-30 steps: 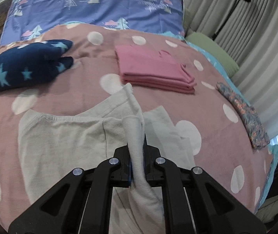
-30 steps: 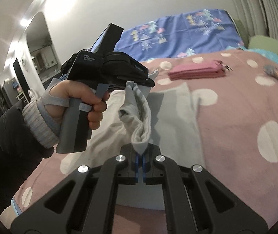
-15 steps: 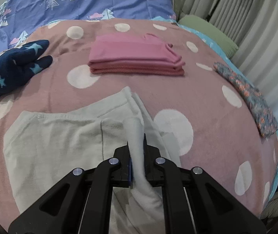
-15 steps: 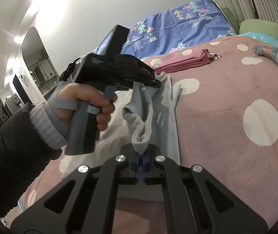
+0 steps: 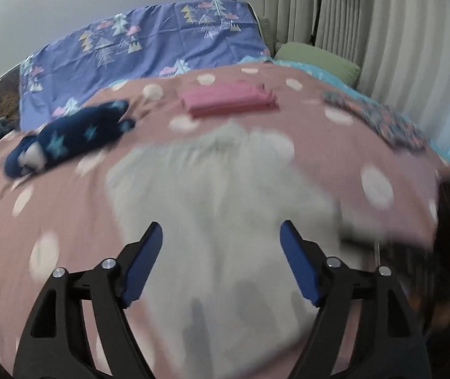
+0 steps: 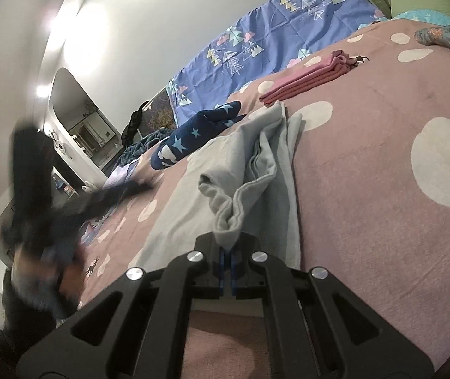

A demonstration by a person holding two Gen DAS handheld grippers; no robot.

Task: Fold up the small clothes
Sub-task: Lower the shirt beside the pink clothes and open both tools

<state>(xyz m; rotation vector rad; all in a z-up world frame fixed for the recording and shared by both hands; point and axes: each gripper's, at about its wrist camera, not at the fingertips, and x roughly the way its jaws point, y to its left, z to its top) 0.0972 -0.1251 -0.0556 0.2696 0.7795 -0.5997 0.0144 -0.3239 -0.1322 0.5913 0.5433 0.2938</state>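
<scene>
A light grey garment (image 5: 225, 195) lies spread on the pink dotted bedspread (image 5: 367, 145). My left gripper (image 5: 221, 246) is open and empty above it; its view is blurred by motion. My right gripper (image 6: 228, 246) is shut on a bunched edge of the grey garment (image 6: 240, 170), which rises in folds from its jaws. The left gripper and hand show as a dark blur (image 6: 45, 221) at the left of the right wrist view.
A folded pink stack (image 5: 231, 101) (image 6: 307, 79) lies further up the bed. A navy star-print garment (image 5: 70, 135) (image 6: 193, 132) lies at left, a floral cloth (image 5: 379, 120) at right. A blue tree-print pillow (image 5: 146, 50) and green cushion (image 5: 319, 60) stand behind.
My left gripper has let go of the grey garment, opened, and pulled back quickly to the left. The right gripper still holds its edge, now lower on the bed.
</scene>
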